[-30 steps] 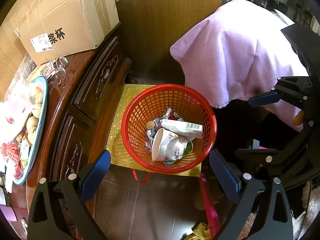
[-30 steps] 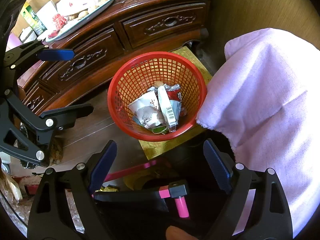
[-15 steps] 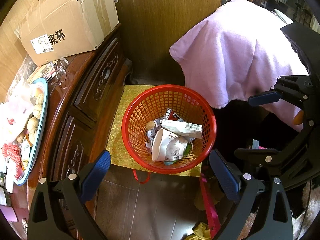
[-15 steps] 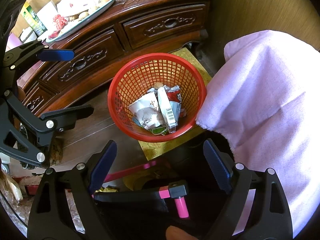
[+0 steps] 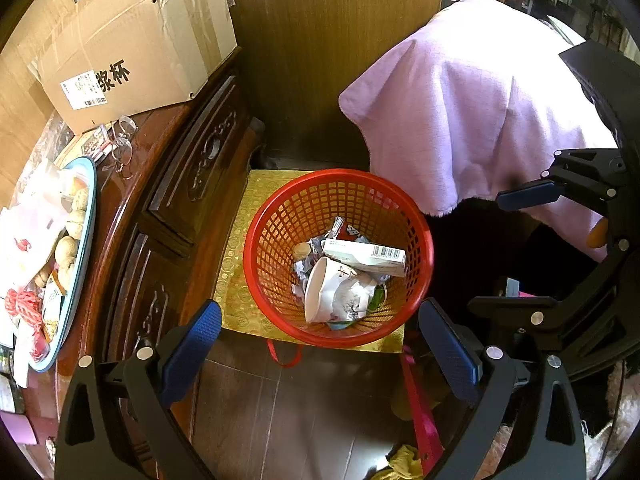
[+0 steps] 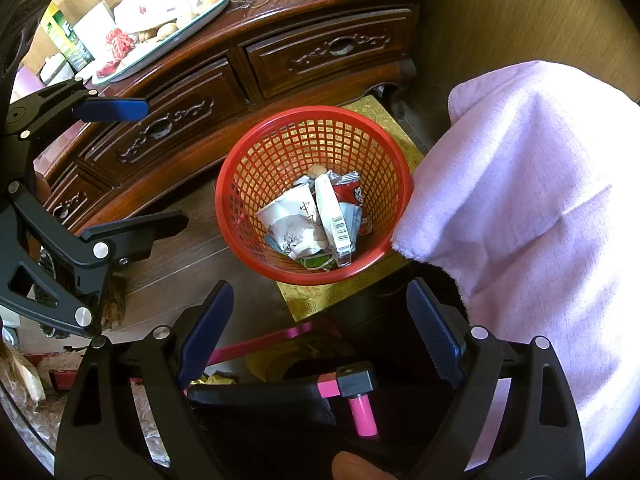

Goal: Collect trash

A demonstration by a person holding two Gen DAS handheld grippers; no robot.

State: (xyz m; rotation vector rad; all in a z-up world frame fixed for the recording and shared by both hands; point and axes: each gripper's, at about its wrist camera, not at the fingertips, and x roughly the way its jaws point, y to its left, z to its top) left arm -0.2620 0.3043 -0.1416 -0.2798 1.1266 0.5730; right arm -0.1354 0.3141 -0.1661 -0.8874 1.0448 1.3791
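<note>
1. Saw a red basket (image 5: 280, 216) on a gold mat (image 5: 234, 276) on the floor, just beside a dark wood worktop (image 6: 280, 60) with drawers.
2. Found trash lying in the basket: a white paper cup (image 5: 332, 294) on its side, a small white box (image 5: 364, 256) with a bar code across the top of it, and crinkly wrappers (image 6: 350, 194) under and beside them.
3. Held the left claw (image 5: 320, 348) above the near rim of the basket, fingers wide apart, nothing between them.
4. Held the right claw (image 6: 320, 320) above the basket too, fingers wide apart and empty.
5. Looked light and easy to lift, all of it. Guessed the cup would be soft and would squash, so best pinched at its rim, gently.
6. Guessed the box would be stiffer and better to grab across its narrow sides.
7. Guessed the wrappers would be thin and slippery, so best pinched on a bunched-up part.
8. Noticed a pink cloth (image 6: 540, 200) hanging near one side of the basket, close enough to snag.
9. Judged the basket itself light and stiff, best taken by its rim.
</note>
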